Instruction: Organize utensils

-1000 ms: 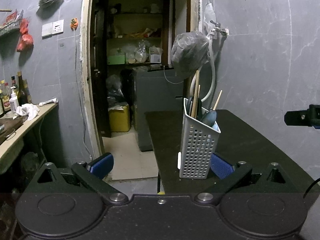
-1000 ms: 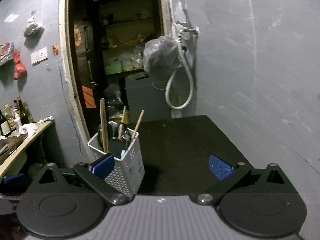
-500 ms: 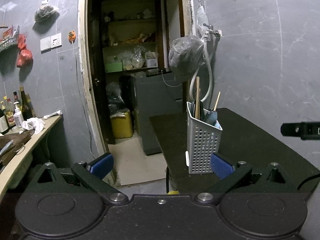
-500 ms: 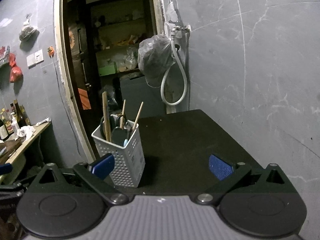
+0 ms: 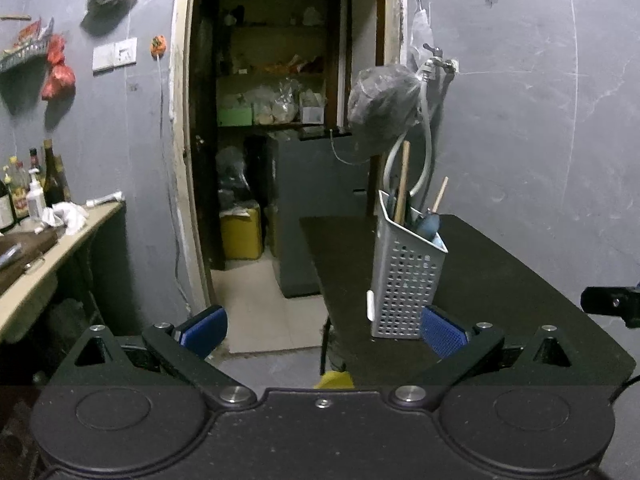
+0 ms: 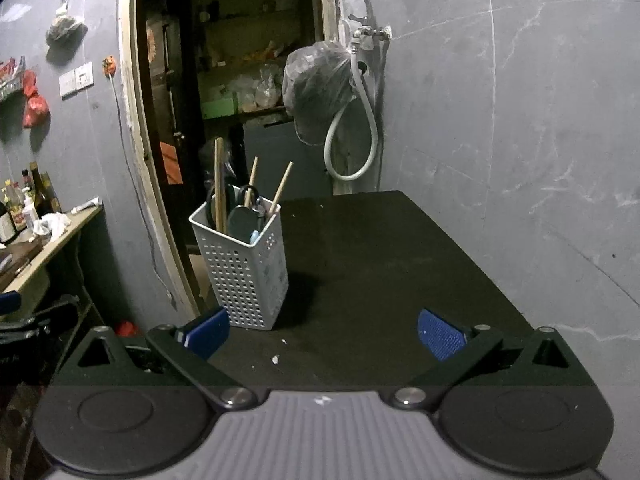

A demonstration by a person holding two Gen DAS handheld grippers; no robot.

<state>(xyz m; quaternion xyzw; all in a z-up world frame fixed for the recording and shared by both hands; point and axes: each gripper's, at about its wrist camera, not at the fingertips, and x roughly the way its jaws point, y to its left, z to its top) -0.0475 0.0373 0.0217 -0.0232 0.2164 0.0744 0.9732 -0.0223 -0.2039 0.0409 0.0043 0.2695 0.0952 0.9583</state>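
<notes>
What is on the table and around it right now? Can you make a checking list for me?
Surface: black table, mostly bare, standing against the grey wall.
Job's things: white holder upright near the table's left edge, holding wooden sticks, scissors and a dark spoon.
Clutter: small white crumbs near the front edge.
Grippers: left claw open, holding nothing; right claw open, holding nothing.
Cables: white hose looping from a wall tap; thin wire beside the door frame.
Surroundings: open doorway to a storeroom, hanging bag, side counter with bottles.
</notes>
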